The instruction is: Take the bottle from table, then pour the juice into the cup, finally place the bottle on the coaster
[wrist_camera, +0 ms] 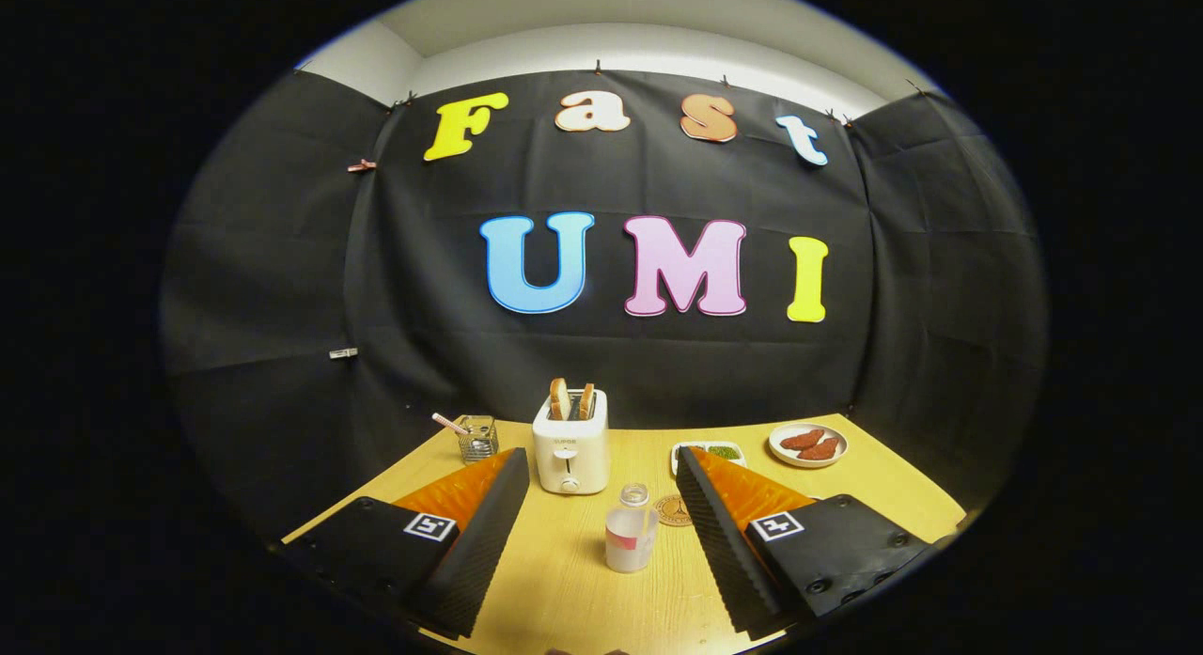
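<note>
We hold the gripper (601,505) spread wide, nothing grasped. Task at start: bottle (630,535) untouched, upright on table (564,589) between the fingers, nearer the right one. Bottle: clear, uncapped, pale liquid, red label. Coaster (673,510) just beyond it. Grasp, pour, placement all remain.

Dim booth, lit from above; sharp centre, strong fisheye bending toward edges.

A white toaster (570,444) holding two bread slices (571,400) is seen on the wooden table (554,580); a wire holder (478,438) is placed left of the toaster, a small tray (707,451) and a plate (807,444) to its right.
</note>
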Demonstrator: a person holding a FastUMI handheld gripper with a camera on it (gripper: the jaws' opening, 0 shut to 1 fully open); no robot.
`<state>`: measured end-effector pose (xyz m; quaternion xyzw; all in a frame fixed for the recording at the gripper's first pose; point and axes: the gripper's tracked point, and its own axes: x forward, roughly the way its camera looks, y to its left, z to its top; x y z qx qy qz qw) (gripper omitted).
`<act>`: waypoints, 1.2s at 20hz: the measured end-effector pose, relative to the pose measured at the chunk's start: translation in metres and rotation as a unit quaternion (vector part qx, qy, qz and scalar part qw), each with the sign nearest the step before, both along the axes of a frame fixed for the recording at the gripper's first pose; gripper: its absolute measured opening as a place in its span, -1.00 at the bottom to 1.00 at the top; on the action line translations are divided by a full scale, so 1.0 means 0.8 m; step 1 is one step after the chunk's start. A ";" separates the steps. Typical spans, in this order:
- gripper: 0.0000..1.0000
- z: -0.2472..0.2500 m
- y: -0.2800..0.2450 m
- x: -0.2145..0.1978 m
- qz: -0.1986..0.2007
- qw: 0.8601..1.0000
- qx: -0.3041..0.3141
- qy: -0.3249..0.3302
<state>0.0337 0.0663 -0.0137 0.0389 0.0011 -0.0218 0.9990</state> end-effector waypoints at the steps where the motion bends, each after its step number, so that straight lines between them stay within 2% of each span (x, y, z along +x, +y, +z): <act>1: 0.95 -0.004 0.002 0.003 -0.004 1.000 0.004 0.002; 4: 0.95 -0.022 0.005 0.009 -0.011 1.000 0.007 0.012; 10: 0.95 -0.062 0.006 0.020 0.005 1.000 -0.005 0.023; 19: 0.95 -0.151 -0.013 0.084 -0.009 0.999 -0.004 0.044; 24: 0.96 -0.200 -0.027 0.110 -0.017 0.997 -0.046 0.053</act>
